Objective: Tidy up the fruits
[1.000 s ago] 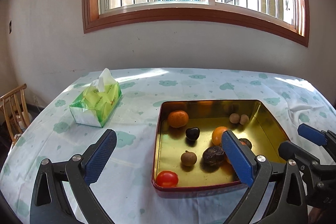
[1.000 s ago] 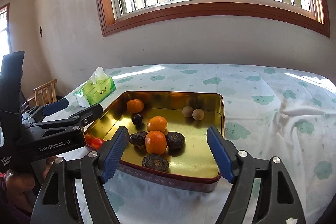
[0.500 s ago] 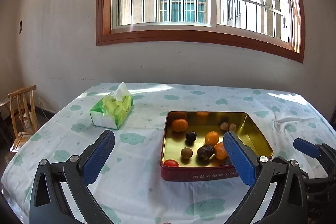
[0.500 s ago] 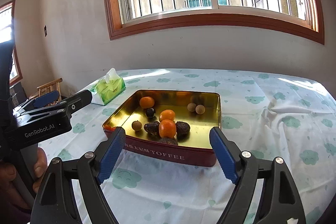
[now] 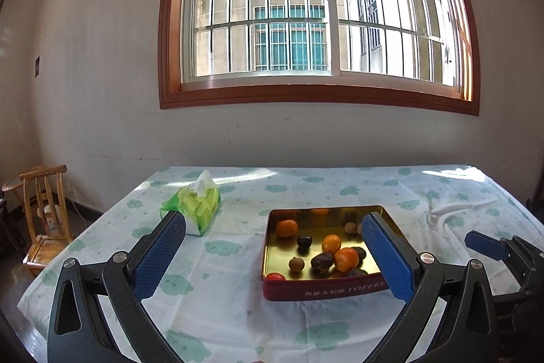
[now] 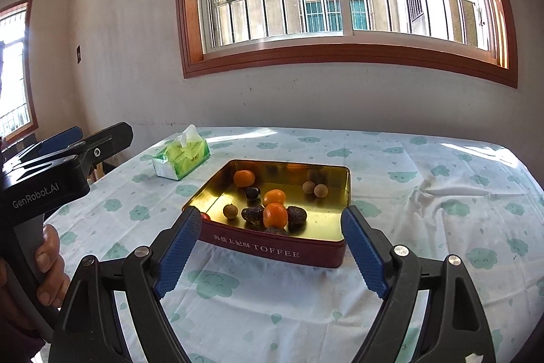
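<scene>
Hovering nearest the cameras, both claws hang above the bench's near edge with nothing between their blue pads: the left claw [image 5: 273, 256] stands wide open, and the right claw [image 6: 272, 249] is spread wide too, its jaws opening. A hand [image 6: 51, 267] grips the left tool's handle at the left of the right wrist view. Past the claws lies the bench [image 6: 442, 220], under a pale cloth printed with green clouds. On it sits a red tin [image 6: 272, 249] marked TOFFEE, gold inside, with the fruit in it: a tomato [image 5: 275, 276] in the near left corner, a brown longan [image 6: 230, 211], dark wrinkled fruits [image 6: 253, 214] touching an orange [image 6: 275, 215], then a second orange [image 6: 274, 195], a dark plum [image 6: 252, 193], a third orange [image 6: 244, 178] near the far wall, and two more longans [image 6: 314, 188] side by side toward the right. Beyond the tin, to its left, stands a green tissue pack [image 6: 181, 157]. A wooden chair [image 5: 44, 216] stands off the bench's left side, and a barred window [image 5: 319, 12] fills the far wall.
</scene>
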Tool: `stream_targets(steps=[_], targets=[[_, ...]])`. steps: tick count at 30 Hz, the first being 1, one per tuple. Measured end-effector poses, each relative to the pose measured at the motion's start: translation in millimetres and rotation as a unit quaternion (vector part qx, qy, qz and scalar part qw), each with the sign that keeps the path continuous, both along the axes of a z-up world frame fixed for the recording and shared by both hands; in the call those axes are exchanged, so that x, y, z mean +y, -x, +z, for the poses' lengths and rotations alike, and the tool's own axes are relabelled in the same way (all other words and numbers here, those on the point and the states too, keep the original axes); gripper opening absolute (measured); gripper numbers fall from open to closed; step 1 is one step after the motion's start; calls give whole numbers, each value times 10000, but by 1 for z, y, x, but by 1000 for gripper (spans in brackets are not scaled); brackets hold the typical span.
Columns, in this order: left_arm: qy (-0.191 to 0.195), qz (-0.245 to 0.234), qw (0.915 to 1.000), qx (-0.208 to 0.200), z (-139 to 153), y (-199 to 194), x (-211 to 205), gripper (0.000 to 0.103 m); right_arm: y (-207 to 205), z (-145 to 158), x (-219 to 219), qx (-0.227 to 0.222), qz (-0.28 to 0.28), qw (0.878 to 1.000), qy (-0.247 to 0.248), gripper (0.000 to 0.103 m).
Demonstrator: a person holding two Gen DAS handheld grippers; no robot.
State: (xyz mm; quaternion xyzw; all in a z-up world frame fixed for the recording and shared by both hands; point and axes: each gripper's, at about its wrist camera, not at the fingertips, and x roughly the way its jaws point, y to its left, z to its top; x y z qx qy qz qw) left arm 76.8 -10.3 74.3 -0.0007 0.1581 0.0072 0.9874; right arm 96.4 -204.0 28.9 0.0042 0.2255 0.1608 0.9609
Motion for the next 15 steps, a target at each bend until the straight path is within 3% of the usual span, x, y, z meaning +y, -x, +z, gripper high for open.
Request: stream_targets(steps=[15], targets=[[-95,3,9999,-115,10,22,-4,103,23,14,0,-223,-45,9997,34,86]])
